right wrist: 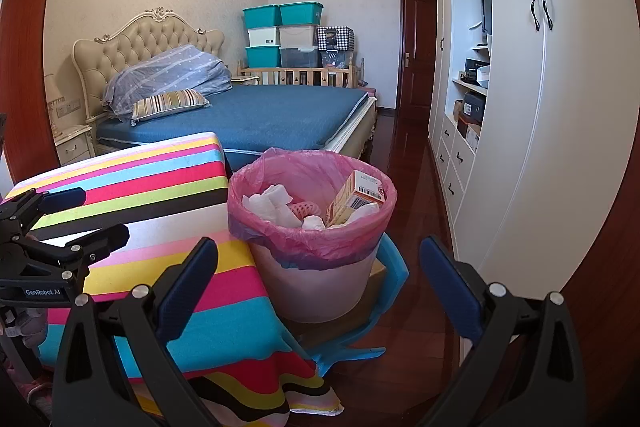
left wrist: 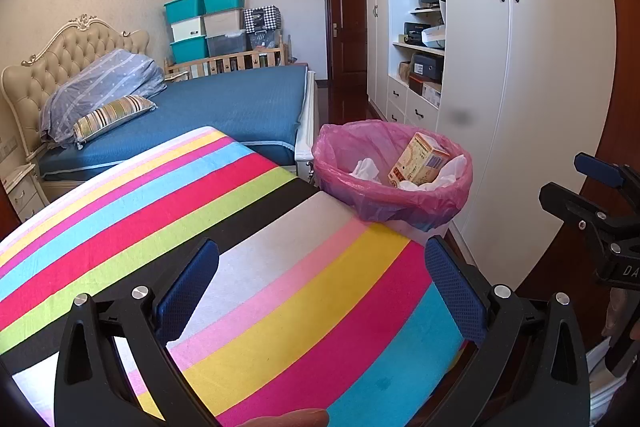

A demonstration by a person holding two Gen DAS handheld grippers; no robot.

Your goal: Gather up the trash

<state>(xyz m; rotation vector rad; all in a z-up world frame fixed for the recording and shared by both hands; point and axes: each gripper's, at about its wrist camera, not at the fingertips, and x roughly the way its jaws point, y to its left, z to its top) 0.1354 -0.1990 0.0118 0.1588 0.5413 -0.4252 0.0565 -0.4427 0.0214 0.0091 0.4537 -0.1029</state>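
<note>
Both grippers were spread wide and held nothing. Left gripper hung over the striped surface, lower centre of its own view; nothing between its blue fingers. Right gripper sat lower centre in the right wrist view, fingers wide apart and empty, framing the trash bin.

Bin stood just beside the right edge of the surface, pink bag folded over its rim. It rested on a blue plastic stool, partly hidden. Inside: an orange-and-cream carton standing tilted against the right side, barcode label facing up, print too small to read; crumpled white tissues on the left; something pink and netted in the middle.

Readable writing: "GenRobot.AI" on the left gripper body at lower left of the right wrist view. On the right gripper at the right edge of the left wrist view, only "DA" was legible.

Surface itself carried no loose trash in view. Bed behind, white wardrobe at right.
</note>
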